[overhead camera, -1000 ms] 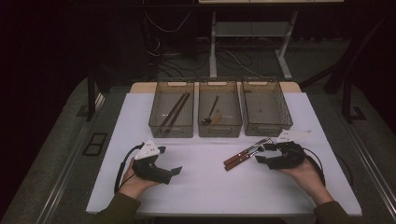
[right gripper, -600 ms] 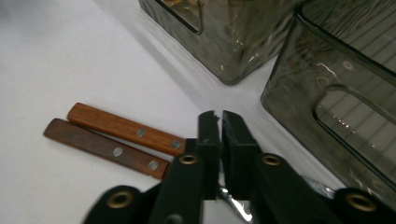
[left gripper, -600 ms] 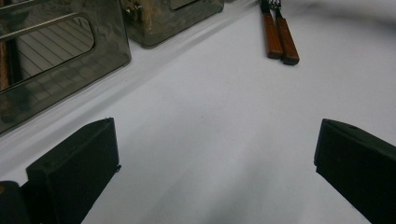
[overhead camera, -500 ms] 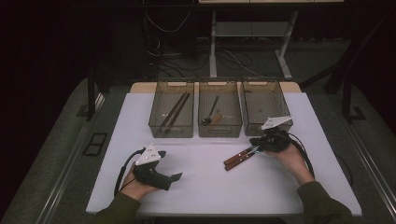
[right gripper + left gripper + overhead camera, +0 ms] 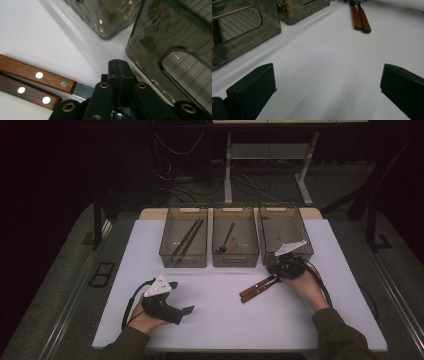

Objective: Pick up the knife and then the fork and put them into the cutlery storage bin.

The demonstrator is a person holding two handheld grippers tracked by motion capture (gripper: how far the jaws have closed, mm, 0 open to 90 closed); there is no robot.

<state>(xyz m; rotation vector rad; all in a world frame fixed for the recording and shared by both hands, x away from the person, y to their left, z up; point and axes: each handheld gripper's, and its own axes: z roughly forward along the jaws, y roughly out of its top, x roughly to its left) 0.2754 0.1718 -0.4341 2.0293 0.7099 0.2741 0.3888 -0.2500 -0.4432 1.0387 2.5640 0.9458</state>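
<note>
Resting right tool (image 5: 117,65) jaws together beside knives (image 5: 35,76) | left tool (image 5: 327,82) wide apart, empty

Black fingers (image 5: 252,92) — brass rivets, grey plates, olive sleeves (image 5: 340,337).

The setting is a laboratory-type recording station, not a domestic room. A counter covered with a plain white sheet (image 5: 220,320) stands in a darkened space. Three identical smoked transparent plastic bins (image 5: 235,242) are aligned in a row at its far edge. Beyond the counter, loose black cables (image 5: 172,175) lie on grey carpeted floor (image 5: 65,285) beside the grey metal legs of an equipment frame (image 5: 227,170).
</note>
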